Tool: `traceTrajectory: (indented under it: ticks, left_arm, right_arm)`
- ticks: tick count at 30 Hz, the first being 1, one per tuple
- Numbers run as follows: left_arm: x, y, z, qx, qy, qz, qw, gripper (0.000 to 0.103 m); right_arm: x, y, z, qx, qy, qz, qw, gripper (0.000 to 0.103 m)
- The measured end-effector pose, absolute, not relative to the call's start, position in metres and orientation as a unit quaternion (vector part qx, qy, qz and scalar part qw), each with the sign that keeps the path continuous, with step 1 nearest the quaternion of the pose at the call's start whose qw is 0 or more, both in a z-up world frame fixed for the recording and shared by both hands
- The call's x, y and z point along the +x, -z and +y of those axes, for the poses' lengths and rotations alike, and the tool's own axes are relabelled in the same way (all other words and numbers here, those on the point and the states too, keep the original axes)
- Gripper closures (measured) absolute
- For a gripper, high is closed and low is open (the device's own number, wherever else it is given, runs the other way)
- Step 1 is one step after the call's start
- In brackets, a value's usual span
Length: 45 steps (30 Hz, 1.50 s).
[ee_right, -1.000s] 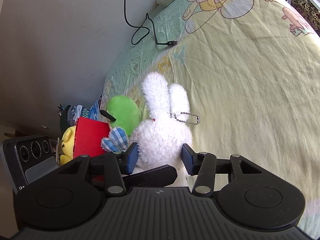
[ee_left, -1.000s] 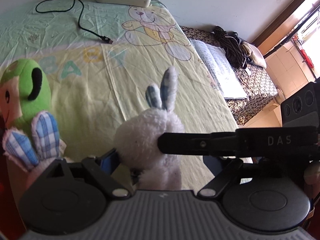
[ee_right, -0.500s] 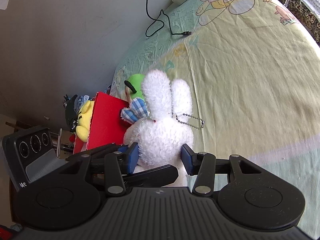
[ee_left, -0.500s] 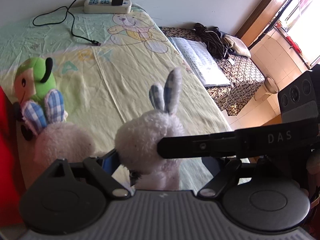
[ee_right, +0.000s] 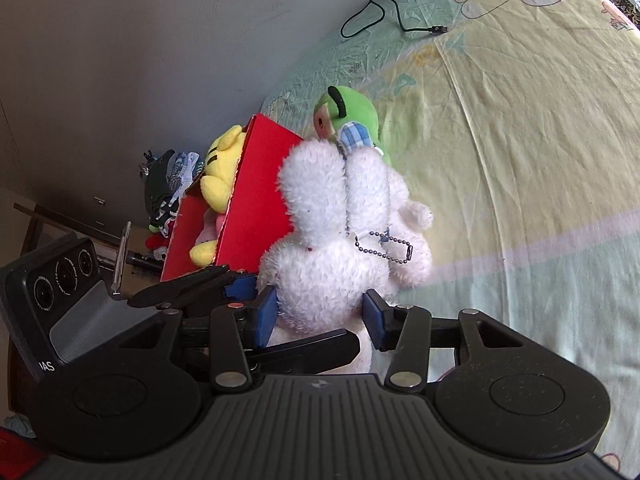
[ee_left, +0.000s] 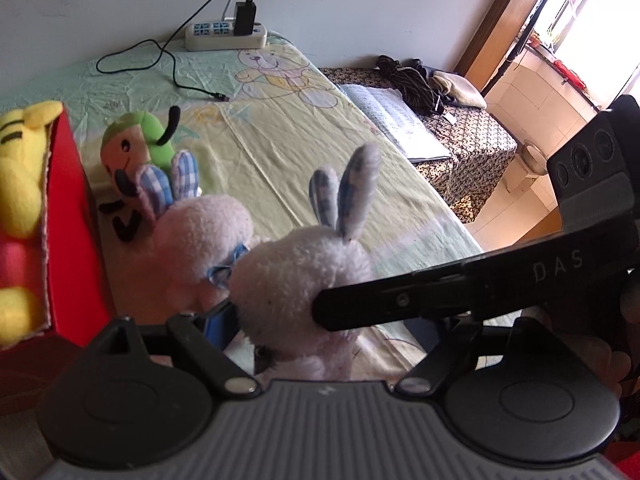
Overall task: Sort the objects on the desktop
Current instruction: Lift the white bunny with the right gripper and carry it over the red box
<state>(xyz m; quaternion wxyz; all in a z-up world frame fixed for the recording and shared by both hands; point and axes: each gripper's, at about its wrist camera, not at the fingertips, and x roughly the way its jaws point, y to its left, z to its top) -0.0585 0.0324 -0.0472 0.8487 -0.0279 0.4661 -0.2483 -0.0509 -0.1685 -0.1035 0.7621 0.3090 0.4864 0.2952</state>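
Evidently both grippers carry toys: the left gripper [ee_left: 320, 316] clamps a checked-ear bunny [ee_left: 304, 280], the right gripper [ee_right: 320, 316] a white bunny [ee_right: 332, 248]; next, over the red box [ee_right: 256, 184] and let go.

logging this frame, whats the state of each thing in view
left gripper: shut on checked-ear rabbit
right gripper: shut on white rabbit
red box: open, yellow plush inside
green plush: lying on the sheet
second checked-ear plush: on the sheet by the box
power strip: charger plugged in
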Motion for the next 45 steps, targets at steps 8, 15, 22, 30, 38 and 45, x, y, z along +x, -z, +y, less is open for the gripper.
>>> traceTrajectory:
  ticks: [8, 15, 22, 30, 38, 45]
  left_arm:
    - [-0.091, 0.024, 0.095, -0.014, 0.268, 0.444, 0.855, 0.018]
    - [-0.108, 0.001, 0.151, -0.013, 0.280, 0.415, 0.865, 0.018]
    - [-0.121, -0.023, 0.204, -0.019, 0.285, 0.381, 0.879, 0.018]
    - [-0.119, -0.042, 0.264, -0.046, 0.276, 0.350, 0.894, 0.018]
    - [-0.096, -0.042, 0.300, -0.047, 0.232, 0.331, 0.913, 0.018]
    - [-0.056, -0.022, 0.317, -0.065, 0.204, 0.348, 0.913, 0.018]
  right_arm:
    - [-0.075, 0.086, -0.108, 0.315, -0.300, 0.470, 0.768, 0.055]
    - [-0.083, 0.065, -0.055, 0.314, -0.314, 0.447, 0.776, 0.055]
    - [-0.082, 0.045, -0.006, 0.304, -0.334, 0.417, 0.789, 0.055]
    - [-0.063, 0.025, 0.039, 0.285, -0.355, 0.390, 0.801, 0.055]
    - [-0.031, 0.015, 0.081, 0.237, -0.378, 0.370, 0.815, 0.055]
    - [0.006, 0.030, 0.097, 0.219, -0.380, 0.373, 0.817, 0.055]
